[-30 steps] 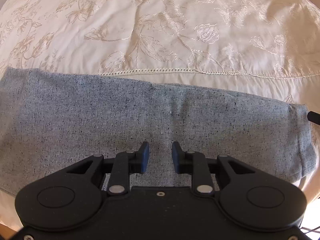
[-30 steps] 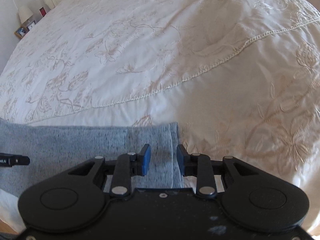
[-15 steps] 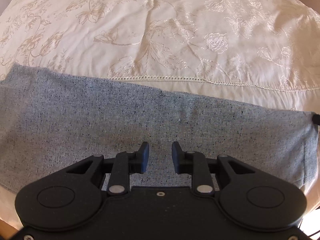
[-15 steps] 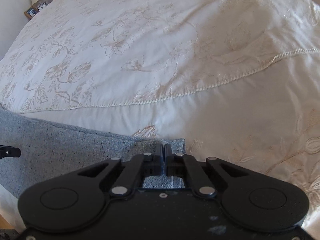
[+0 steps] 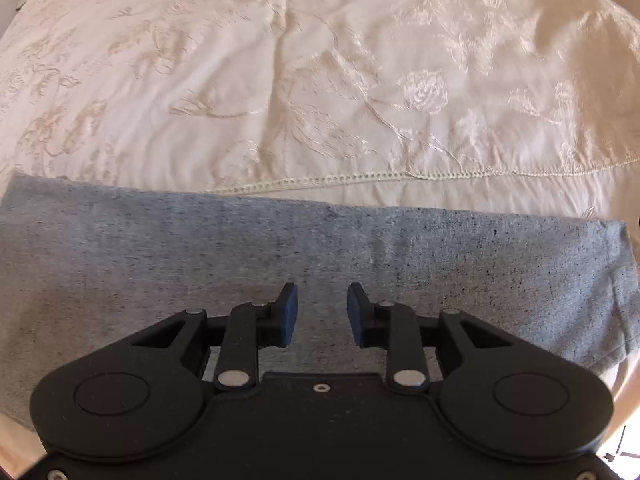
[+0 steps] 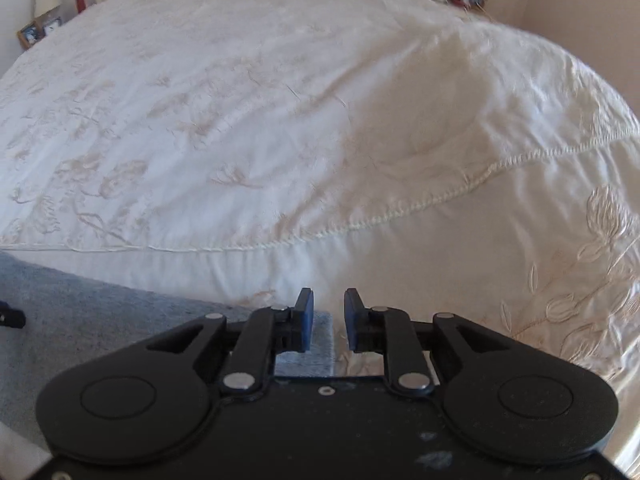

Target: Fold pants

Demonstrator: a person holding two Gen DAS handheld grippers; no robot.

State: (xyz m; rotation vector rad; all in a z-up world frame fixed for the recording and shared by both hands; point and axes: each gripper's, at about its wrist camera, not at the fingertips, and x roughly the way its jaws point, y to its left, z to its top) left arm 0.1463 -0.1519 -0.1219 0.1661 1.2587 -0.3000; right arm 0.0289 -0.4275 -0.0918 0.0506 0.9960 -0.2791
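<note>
The grey pants (image 5: 304,264) lie flat on the bed (image 5: 320,80) as a long band, its long axis running crosswise to both tools. The left tool (image 5: 322,312) hangs over the middle of the band, cloth stretching away to either side of it; its jaws are opening with nothing between them. The right tool (image 6: 329,318) sits at the band's right end: the cloth's short edge shows just under its left finger and the rest runs off to its left, with bare bedspread ahead and to its right. Its jaws are also opening, and no cloth is pinched. For a fold along the length, the right tool looks nearer the end to be lifted.
</note>
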